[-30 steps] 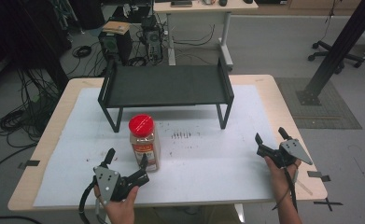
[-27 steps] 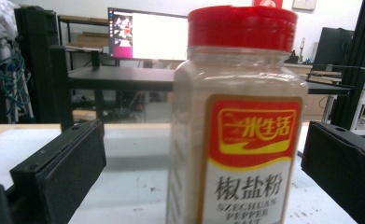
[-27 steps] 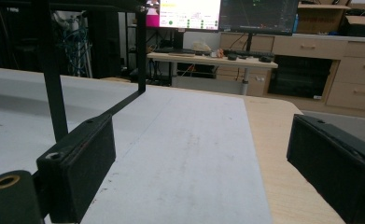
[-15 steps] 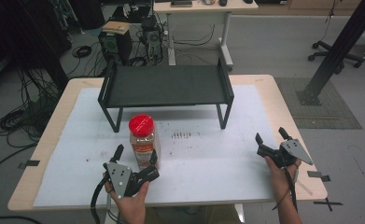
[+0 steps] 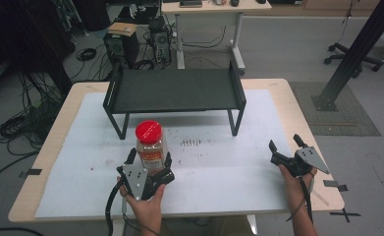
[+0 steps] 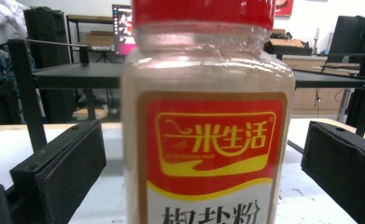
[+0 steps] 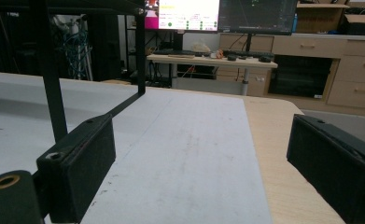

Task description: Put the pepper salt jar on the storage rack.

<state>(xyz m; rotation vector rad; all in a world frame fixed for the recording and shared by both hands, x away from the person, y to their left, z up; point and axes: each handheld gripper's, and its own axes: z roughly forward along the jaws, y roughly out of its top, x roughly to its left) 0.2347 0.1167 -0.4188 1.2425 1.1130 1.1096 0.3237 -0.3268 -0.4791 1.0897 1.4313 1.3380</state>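
Observation:
A clear spice jar (image 5: 150, 146) with a red lid and a red-and-yellow label stands upright on the white mat, in front of the black shelf. My left gripper (image 5: 149, 159) is open, one jaw on each side of the jar. In the left gripper view the jar (image 6: 208, 121) stands close up between the two black pads (image 6: 61, 165), with a small gap at each side. My right gripper (image 5: 285, 146) rests open near the table's right edge. In the right gripper view nothing lies between its pads (image 7: 77, 163), just mat and bare wood.
A low black metal shelf (image 5: 175, 91) stands across the back of the mat, with its legs (image 7: 52, 79) to the left in the right gripper view. The white mat (image 5: 219, 162) covers most of the wooden table. Cables and equipment lie on the floor beyond.
My left gripper has moved forward and to the right, from beside the jar to around it. The right gripper has stayed where it was.

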